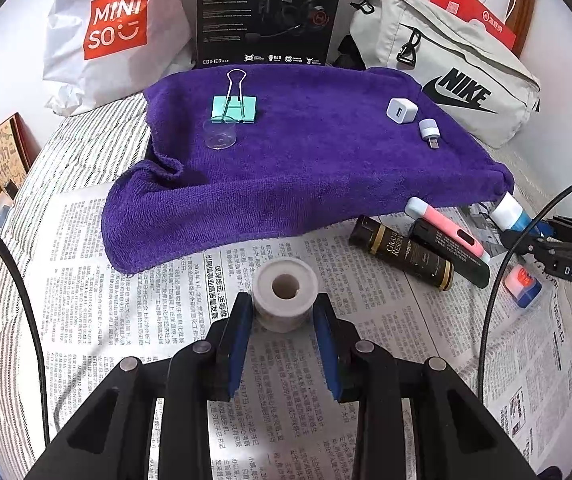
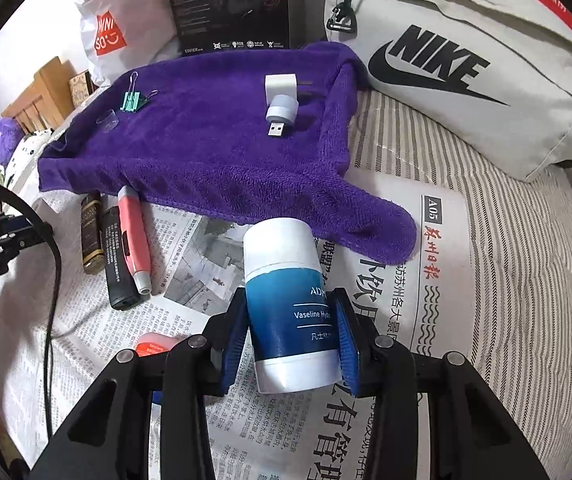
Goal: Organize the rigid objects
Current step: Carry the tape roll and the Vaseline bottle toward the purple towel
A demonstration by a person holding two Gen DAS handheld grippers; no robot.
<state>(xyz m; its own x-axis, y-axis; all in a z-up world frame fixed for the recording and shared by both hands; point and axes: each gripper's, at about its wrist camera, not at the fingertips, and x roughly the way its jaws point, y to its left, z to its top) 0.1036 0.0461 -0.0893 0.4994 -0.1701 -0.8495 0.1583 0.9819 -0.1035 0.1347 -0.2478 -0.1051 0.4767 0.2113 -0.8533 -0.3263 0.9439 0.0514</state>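
Note:
My left gripper (image 1: pixel 284 312) is shut on a white tape roll (image 1: pixel 284 292) just above the newspaper. My right gripper (image 2: pixel 290 324) is shut on a blue-and-white Vaseline tube (image 2: pixel 287 304), held above the newspaper near the purple towel's front edge. On the purple towel (image 1: pixel 305 160) lie a green binder clip (image 1: pixel 234 108), a clear cup (image 1: pixel 220 133), a white charger (image 1: pixel 401 110) and a small USB light (image 1: pixel 429 131). In front of the towel lie a dark bottle (image 1: pixel 401 254), a black tube (image 1: pixel 449 254) and a pink pen-like stick (image 1: pixel 445 229).
A Miniso bag (image 1: pixel 114 28), a black Edifier box (image 1: pixel 266 12) and a Nike bag (image 1: pixel 453 68) stand behind the towel. A small pink-and-blue eraser-like block (image 1: pixel 522 286) lies on the newspaper (image 1: pixel 98 292) at right. Cables hang at both sides.

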